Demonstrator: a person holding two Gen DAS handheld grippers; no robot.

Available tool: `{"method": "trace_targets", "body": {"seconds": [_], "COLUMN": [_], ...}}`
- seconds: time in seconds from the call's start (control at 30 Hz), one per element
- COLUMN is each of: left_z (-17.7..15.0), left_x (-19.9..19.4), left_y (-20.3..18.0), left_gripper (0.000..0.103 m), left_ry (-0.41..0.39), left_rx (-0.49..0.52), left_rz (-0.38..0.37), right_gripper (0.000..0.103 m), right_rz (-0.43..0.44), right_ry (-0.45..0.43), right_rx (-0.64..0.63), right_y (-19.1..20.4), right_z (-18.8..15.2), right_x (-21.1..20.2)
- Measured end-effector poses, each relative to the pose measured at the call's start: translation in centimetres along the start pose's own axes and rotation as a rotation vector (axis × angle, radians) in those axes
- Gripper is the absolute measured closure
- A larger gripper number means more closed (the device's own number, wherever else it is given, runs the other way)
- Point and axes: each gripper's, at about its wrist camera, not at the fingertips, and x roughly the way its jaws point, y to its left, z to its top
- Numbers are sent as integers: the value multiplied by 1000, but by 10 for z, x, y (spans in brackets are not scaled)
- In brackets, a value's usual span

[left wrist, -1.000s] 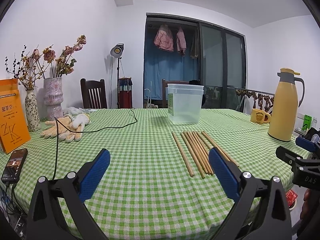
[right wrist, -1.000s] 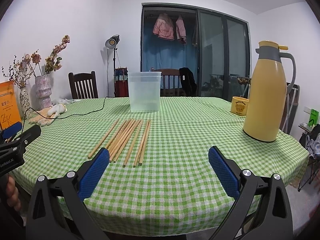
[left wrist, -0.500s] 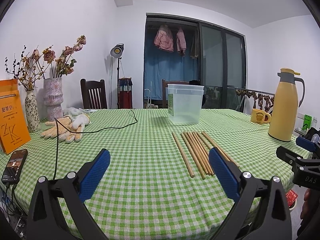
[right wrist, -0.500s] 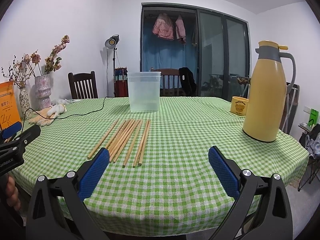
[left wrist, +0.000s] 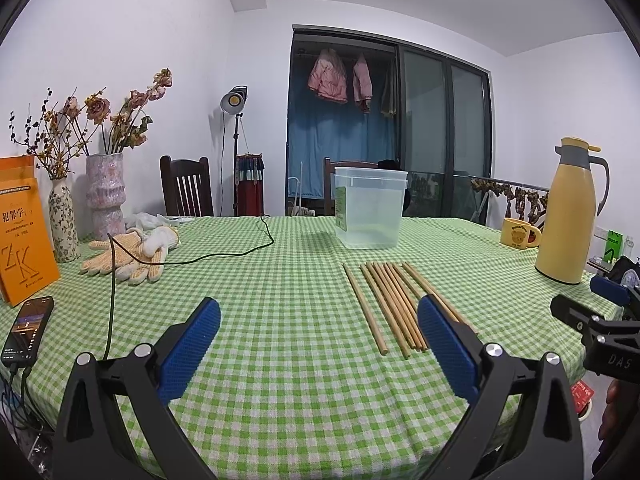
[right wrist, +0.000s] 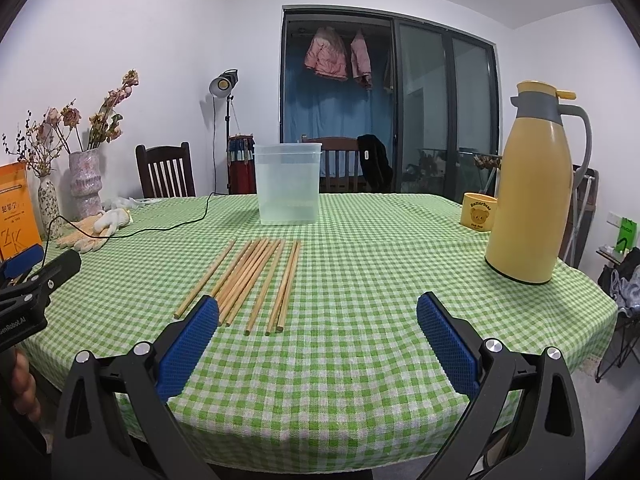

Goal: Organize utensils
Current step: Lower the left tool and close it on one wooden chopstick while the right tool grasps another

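Observation:
Several wooden chopsticks [left wrist: 394, 306] [right wrist: 256, 280] lie side by side on the green checked tablecloth [left wrist: 280, 320]. Behind them stands a clear plastic container [left wrist: 370, 212] [right wrist: 288, 184], upright with nothing visible inside. My left gripper [left wrist: 318, 332] hovers open above the table's near side, the chopsticks just beyond its right finger. My right gripper [right wrist: 318, 332] is open too, near the front edge, with the chopstick ends beside its left finger. Neither holds anything. The right gripper [left wrist: 600, 332] also shows at the right edge of the left wrist view.
A yellow thermos jug [right wrist: 532, 188] and a yellow mug [right wrist: 478, 212] stand at the right. Work gloves [left wrist: 128, 252], a black cable [left wrist: 224, 256], vases [left wrist: 106, 196], an orange book [left wrist: 22, 236] and a phone [left wrist: 26, 328] occupy the left side. Chairs stand behind the table.

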Motion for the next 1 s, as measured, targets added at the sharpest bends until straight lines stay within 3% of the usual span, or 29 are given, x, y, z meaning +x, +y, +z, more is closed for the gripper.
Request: {"method": "trace_targets", "body": {"seconds": [0.2,0.27,0.33,0.37,0.4,0.57,0.73,1.0], "left_z": [6,8,9,9,8,2,-5,-16], "left_x": [44,61,78,88,96,135,155,166], "left_y": [-9,-10,-13,-15,-16,-26,-35,-43], "left_gripper": [8,16,20,24,30,34,57,59], "left_ry": [154,218,293,330,355,457,525,595], "left_rx": [63,47,35,31,34,64,132,162], "left_rz": [-83,-102,-151,-167,-166,-185,-162,-169], "right_gripper": [8,8,30,53,59,60,66,81], "right_rz": [58,88,107,92,87,125,134,127], "right_ry": [156,212,262,295,323,366,389,412], "right_rx": [39,58,49,31,24,13,-36,-55], "right_y": [-5,-7,-6,-4,-3,-1,7,7], "right_z": [11,13,13,13,12,11,9,2], "right_x": [51,69,84,93,101,118,129,133]}}
